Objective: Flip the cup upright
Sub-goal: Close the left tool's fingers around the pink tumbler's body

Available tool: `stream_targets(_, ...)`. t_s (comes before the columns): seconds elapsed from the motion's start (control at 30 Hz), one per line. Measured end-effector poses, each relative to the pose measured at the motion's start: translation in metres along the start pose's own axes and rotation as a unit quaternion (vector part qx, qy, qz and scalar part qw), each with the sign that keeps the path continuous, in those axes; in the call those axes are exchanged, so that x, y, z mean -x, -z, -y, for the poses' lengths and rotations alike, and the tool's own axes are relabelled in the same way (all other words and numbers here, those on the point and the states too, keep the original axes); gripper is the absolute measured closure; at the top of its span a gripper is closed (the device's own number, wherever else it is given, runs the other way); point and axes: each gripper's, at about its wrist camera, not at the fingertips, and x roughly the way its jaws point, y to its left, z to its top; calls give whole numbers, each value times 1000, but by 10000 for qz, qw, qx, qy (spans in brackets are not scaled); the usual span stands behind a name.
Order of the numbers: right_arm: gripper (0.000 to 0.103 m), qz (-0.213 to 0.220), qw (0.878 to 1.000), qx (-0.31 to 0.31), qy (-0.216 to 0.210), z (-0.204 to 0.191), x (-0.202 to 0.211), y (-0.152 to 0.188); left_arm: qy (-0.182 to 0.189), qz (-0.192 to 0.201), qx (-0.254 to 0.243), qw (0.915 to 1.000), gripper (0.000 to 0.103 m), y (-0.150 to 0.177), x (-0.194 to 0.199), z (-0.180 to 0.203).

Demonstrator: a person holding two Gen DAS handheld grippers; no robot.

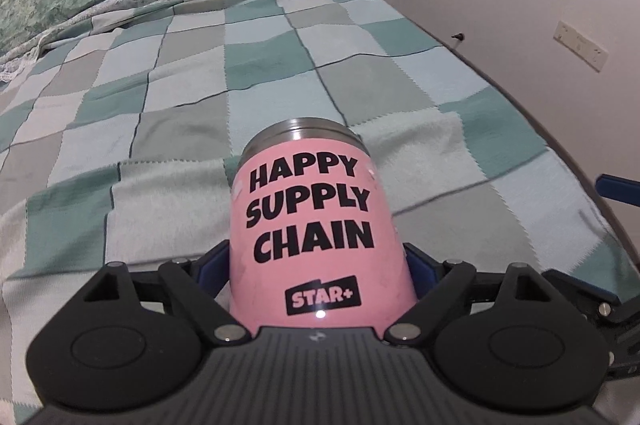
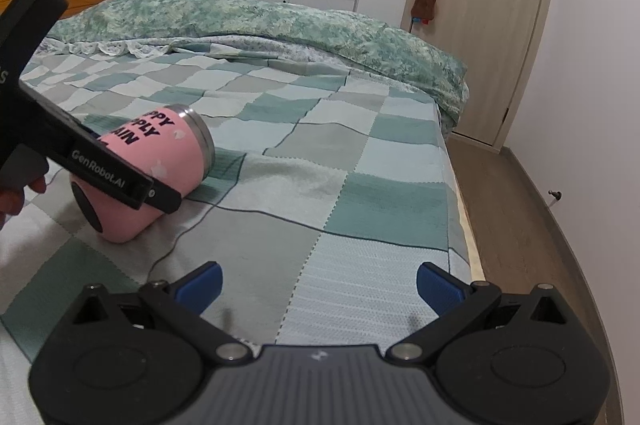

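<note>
A pink cup with black "HAPPY SUPPLY CHAIN" lettering and a steel rim lies on its side on the checkered bed cover, rim pointing away. My left gripper is shut on the cup, blue pads pressed against both sides near its base. In the right wrist view the cup lies at the left, with the left gripper's black finger across it. My right gripper is open and empty, low over the cover to the right of the cup.
A rolled green floral duvet lies across the far end of the bed. The bed's right edge drops to a wooden floor. A closed door and white wardrobes stand beyond.
</note>
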Motion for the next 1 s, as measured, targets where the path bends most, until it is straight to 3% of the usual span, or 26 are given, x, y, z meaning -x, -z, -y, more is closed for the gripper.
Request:
stream_targets(0.5, 0, 207, 9997, 51, -124, -28, 105, 12, 168, 257, 263, 9992, 15, 54, 111, 25)
stream_targets(0.77, 0, 243, 9993, 120, -255, -59, 171, 42, 18, 205, 734, 9971, 15, 119, 174, 27)
stream_targets(1.0, 0, 170, 9990, 191, -366, -88, 209, 74, -29, 152, 1219, 9924, 15, 173, 194, 28)
